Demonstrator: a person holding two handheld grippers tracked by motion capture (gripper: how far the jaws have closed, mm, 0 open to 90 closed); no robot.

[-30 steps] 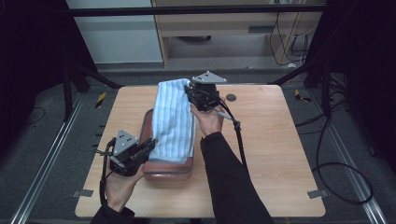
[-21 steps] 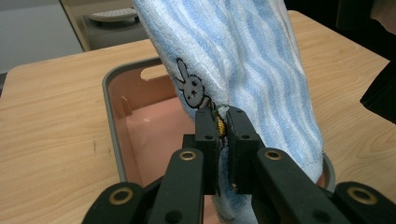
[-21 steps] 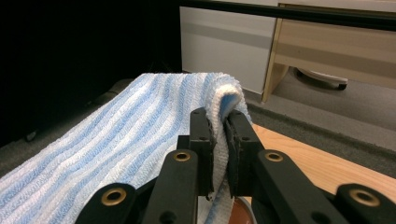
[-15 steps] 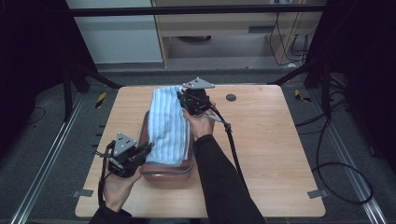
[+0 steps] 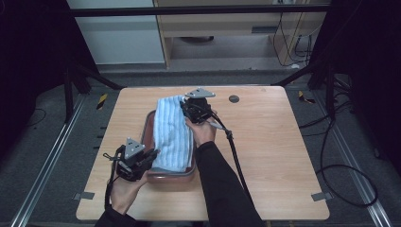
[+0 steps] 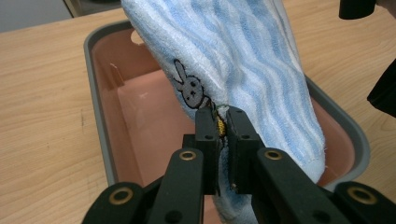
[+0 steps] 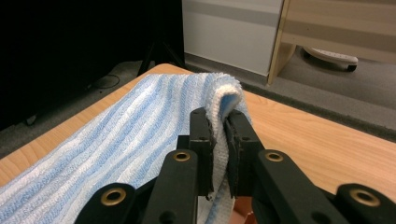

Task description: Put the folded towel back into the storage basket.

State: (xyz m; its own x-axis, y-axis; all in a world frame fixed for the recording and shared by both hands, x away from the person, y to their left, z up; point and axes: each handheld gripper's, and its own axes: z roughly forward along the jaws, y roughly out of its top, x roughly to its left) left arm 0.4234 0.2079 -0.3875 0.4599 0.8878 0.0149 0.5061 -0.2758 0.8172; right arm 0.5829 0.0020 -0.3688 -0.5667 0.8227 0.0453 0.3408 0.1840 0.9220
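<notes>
**Blue stripes over a pink tray**

The towel (image 5: 174,137) is pale blue with white wavy stripes, and a small grey rabbit (image 6: 190,88) is stitched near its edge. Beneath the towel, the tray (image 6: 144,109) is salmon pink inside with a grey rim. Under the tray, the table (image 5: 279,142) is light wood grain. Both grippers, left gripper (image 6: 219,125) and right gripper (image 7: 218,122), are black with brass-coloured rivets.

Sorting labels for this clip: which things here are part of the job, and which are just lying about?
In use: towel, pinched at each end by the left gripper and right gripper; tray beneath it.
Lying about: black disc on the table.
</notes>
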